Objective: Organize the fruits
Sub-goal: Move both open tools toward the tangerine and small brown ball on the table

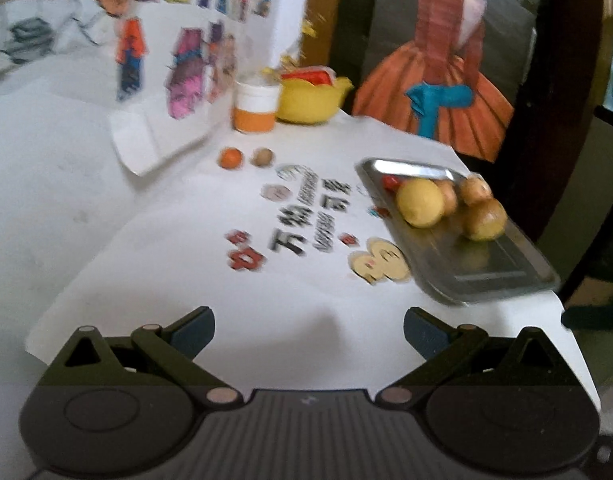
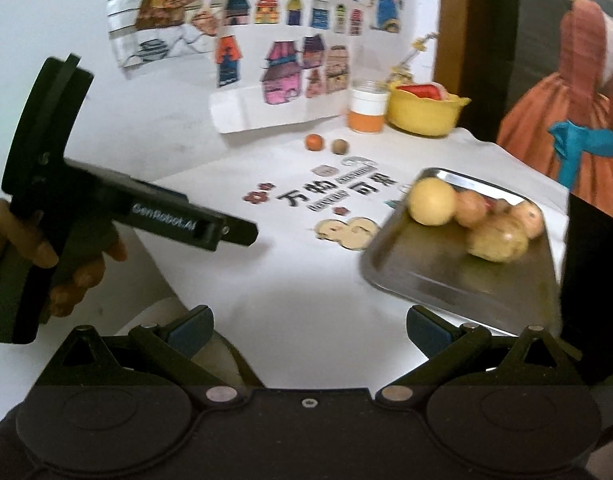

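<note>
A steel tray (image 1: 502, 276) (image 2: 426, 276) lies on the white table at the right, holding a yellow lemon-like fruit (image 1: 419, 203) (image 2: 431, 201), several brownish-yellow fruits (image 1: 484, 220) (image 2: 498, 240) and something small and red (image 1: 391, 181). Farther back on the table, a small orange fruit (image 1: 231, 157) (image 2: 314, 142) and a brown round fruit (image 1: 262, 156) (image 2: 340, 146) lie side by side. My left gripper (image 1: 308, 330) is open and empty over the table's near part. My right gripper (image 2: 308, 330) is open and empty too, close to the tray's near edge.
A yellow bowl (image 1: 310, 100) (image 2: 424, 114) with red contents and a white-orange jar (image 1: 254, 106) (image 2: 366, 110) stand at the back. Drawings lean against the wall. A hand (image 2: 66, 268) holds the left gripper's body (image 2: 118, 204) at the left. A dark-framed painting (image 1: 438, 64) stands at the right.
</note>
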`<action>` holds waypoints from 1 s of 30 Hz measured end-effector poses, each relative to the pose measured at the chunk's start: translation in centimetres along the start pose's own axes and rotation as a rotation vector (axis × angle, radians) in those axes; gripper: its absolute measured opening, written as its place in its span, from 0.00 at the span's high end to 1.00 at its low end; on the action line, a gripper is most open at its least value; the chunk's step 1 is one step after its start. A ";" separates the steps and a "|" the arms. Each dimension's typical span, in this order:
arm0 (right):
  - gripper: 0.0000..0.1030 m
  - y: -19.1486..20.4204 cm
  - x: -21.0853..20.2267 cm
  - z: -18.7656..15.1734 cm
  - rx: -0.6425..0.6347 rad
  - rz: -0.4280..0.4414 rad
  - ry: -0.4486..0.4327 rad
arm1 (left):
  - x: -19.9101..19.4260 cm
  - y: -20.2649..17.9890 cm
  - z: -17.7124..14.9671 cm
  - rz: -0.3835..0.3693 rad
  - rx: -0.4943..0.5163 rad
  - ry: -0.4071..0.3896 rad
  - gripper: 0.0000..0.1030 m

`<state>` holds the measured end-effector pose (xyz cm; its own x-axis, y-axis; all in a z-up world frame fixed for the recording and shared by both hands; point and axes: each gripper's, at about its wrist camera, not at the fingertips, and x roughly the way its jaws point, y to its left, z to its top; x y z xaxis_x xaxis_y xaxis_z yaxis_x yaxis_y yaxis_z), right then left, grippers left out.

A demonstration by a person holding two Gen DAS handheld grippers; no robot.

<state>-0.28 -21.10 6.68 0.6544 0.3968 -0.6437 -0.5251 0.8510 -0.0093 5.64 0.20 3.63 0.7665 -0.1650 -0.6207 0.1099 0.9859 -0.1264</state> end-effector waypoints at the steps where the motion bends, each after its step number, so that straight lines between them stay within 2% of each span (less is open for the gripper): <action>1: 0.01 0.4 0.2 0.2 -0.001 0.009 -0.002 | -0.3 0.5 0.3 0.017 -0.015 -0.018 0.00; 6: 0.01 1.8 0.9 1.9 -0.018 0.032 -0.027 | -1.2 2.4 2.3 0.044 -0.068 -0.085 0.00; 13: 0.01 2.7 1.7 5.2 -0.085 0.043 -0.061 | -1.3 4.0 4.9 0.069 -0.086 -0.154 0.00; 25: 0.01 -0.8 1.9 12.6 -0.140 -0.036 -0.169 | 0.9 3.9 9.8 0.057 -0.046 -0.246 0.00; 30: 0.01 -2.6 1.9 16.3 -0.175 -0.076 -0.208 | 2.9 3.8 11.0 0.057 -0.027 -0.237 0.00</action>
<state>11.17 -16.96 17.98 0.7834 0.4119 -0.4654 -0.5447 0.8157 -0.1950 15.26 3.80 9.82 0.8986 -0.0943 -0.4285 0.0473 0.9918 -0.1190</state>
